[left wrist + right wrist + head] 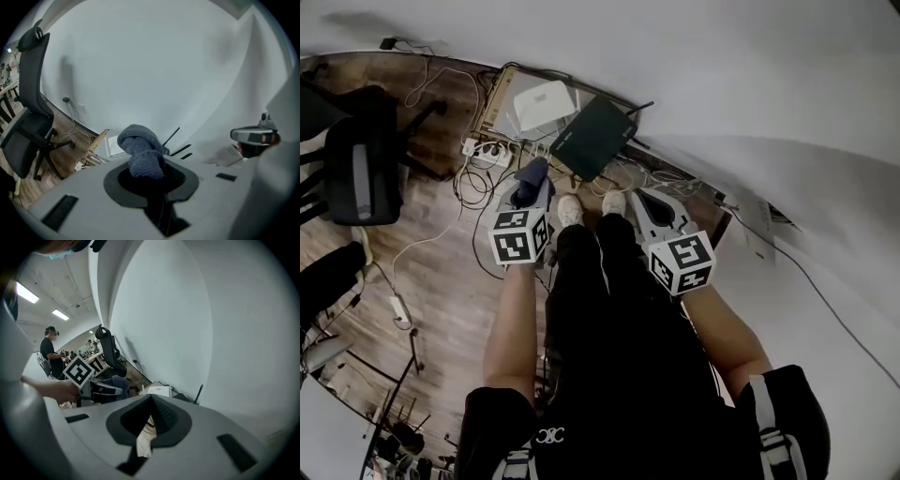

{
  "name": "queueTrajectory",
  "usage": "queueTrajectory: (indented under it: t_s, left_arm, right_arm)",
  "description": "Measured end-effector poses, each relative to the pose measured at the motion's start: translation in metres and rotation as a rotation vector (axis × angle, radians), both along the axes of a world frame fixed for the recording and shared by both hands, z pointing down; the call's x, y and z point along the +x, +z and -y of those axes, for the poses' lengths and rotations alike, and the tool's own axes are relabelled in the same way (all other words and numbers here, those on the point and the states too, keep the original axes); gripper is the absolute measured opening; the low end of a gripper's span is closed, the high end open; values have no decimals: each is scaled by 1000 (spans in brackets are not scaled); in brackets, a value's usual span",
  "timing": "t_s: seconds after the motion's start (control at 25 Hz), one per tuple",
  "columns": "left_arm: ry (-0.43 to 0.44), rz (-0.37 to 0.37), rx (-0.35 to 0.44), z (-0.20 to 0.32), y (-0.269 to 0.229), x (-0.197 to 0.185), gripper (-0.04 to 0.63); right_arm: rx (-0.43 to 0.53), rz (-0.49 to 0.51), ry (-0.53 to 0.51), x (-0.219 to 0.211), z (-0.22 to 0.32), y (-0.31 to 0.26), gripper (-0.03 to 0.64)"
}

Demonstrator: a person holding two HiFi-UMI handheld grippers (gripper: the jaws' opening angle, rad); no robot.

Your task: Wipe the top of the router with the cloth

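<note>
Left hand-held gripper [533, 194] pinched cloth [529, 178], well apart from router [592, 139]; right hand-held gripper [641, 199] pressed together, empty. Wiping not yet begun.

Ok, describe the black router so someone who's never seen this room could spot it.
Look at the foot of the white wall, where cables pile up on the wooden floor. Two flat boxes lie there side by side; the black router is the dark one with thin antennas, beside the white box.
</note>
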State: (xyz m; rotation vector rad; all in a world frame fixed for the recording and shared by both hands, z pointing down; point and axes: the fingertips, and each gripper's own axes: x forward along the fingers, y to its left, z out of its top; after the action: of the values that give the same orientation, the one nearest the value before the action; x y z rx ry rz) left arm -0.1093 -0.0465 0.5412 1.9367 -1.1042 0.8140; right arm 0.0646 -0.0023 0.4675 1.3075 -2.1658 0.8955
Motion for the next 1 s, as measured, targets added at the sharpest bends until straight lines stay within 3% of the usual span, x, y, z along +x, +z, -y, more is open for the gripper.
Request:
queueTrajectory:
  t_s: [0.16,0.28,0.44,0.6,1.0]
  left_arm:
    - [12,16,-40,8,59,-9,66]
    - [4,-11,-73,12,100,-11,66]
    - [93,-55,-84,21,141,1,66]
    - [190,-8,-54,44,176,12,66]
    - [299,101,-110,62,232,24,64]
  right_arm:
    - [-54,8,32,4,-7,39,0]
    - [-65,17,52,5,-5,64,0]
    - [-80,10,107,19,2,99,-2]
    - [-74,21,202,45,8,120,0]
    - [-110,62,255,42,-8,152,-2]
